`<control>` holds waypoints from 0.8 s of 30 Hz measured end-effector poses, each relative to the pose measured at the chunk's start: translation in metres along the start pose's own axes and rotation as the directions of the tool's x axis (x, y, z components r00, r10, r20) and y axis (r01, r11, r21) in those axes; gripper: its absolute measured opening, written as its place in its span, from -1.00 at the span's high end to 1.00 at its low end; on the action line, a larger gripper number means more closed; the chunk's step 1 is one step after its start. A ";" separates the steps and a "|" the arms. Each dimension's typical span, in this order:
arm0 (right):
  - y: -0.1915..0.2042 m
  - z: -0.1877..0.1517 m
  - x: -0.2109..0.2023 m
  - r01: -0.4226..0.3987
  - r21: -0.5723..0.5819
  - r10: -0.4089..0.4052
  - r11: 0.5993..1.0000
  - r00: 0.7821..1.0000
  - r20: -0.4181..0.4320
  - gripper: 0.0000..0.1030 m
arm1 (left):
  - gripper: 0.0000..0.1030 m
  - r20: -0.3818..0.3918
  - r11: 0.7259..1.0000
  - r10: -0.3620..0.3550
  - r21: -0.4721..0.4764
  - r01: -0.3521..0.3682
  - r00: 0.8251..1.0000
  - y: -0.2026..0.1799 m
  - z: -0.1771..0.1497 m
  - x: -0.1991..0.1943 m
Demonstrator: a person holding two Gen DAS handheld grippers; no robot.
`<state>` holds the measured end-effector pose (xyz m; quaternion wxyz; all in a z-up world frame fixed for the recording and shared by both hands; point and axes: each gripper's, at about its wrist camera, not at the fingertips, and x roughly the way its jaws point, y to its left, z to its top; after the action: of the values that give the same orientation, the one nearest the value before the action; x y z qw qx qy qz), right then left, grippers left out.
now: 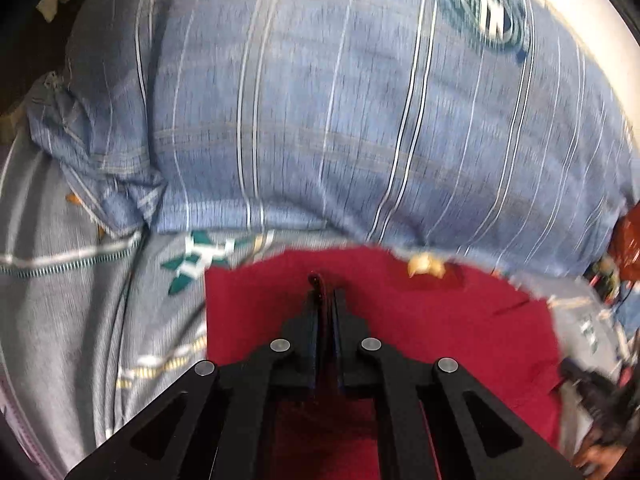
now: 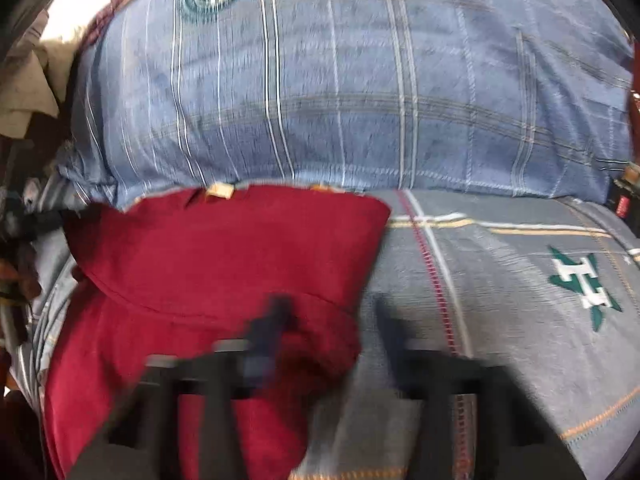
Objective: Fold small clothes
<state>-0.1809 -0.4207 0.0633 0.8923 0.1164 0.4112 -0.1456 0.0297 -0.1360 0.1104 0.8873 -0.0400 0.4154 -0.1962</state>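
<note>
A small dark red garment (image 1: 420, 320) lies on a grey patterned bedsheet (image 1: 80, 320), with a tan neck label (image 1: 426, 266) at its far edge. My left gripper (image 1: 326, 294) is shut on a pinch of the red cloth near the garment's left side. In the right wrist view the garment (image 2: 224, 248) lies left of centre with its label (image 2: 219, 191) at the far edge. My right gripper (image 2: 332, 312) is blurred and open. Its left finger (image 2: 268, 328) is over the garment's right edge and its right finger (image 2: 390, 328) is over the sheet.
A big blue striped pillow (image 1: 340, 100) lies just behind the garment and also shows in the right wrist view (image 2: 340, 80). The grey sheet (image 2: 520, 300) stretches to the right. Dark clutter (image 1: 604, 404) sits at the right edge of the left wrist view.
</note>
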 end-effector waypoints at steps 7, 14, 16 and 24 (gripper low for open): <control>0.000 -0.016 -0.008 -0.001 -0.020 0.000 1.000 0.997 -0.077 0.95 | 0.91 -0.093 0.999 0.047 -0.010 -0.048 0.995 0.024 -0.032 0.020; -0.018 -0.007 -0.030 -0.005 0.121 0.006 0.993 1.000 -0.012 0.60 | 0.71 -0.141 0.997 0.044 -0.064 -0.053 0.989 0.044 -0.052 0.032; -0.012 -0.004 -0.029 -0.025 0.106 0.024 0.994 1.000 0.011 0.30 | 0.58 -0.134 0.997 0.049 -0.057 -0.057 0.990 0.042 -0.047 0.030; 0.029 -0.027 -0.003 0.053 -0.094 -0.066 0.994 0.988 -0.137 0.30 | 0.15 -0.124 0.995 0.096 -0.014 -0.098 0.988 0.036 -0.053 -0.004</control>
<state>-0.1913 -0.3850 0.0511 0.8610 0.0734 0.4820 -0.1449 -0.0010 -0.0964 0.0703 0.8680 -0.0165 0.4729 -0.1507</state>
